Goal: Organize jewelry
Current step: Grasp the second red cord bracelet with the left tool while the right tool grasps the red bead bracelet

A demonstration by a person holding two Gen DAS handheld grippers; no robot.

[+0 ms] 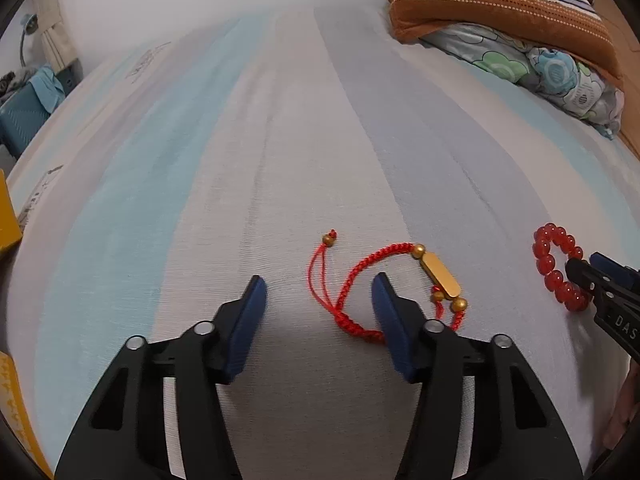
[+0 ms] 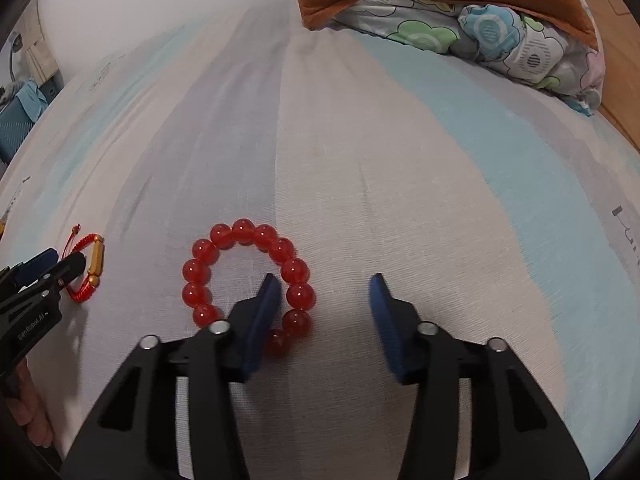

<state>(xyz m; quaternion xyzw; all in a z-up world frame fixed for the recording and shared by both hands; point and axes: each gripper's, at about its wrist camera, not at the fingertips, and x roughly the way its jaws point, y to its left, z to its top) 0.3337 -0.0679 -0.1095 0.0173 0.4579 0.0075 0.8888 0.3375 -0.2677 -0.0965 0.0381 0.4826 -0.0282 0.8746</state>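
My left hand-held gripper stands part open over the bed, its right finger inside the red cord bracelet, gripping nothing. My right hand-held gripper, likewise part open, straddles the red bead bracelet, hiding some beads. Open sheet ahead; folded bedding crowds the far right corner.

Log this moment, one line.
left gripper: open, straddling cord bracelet | right gripper: open, straddling bead bracelet | both on bed
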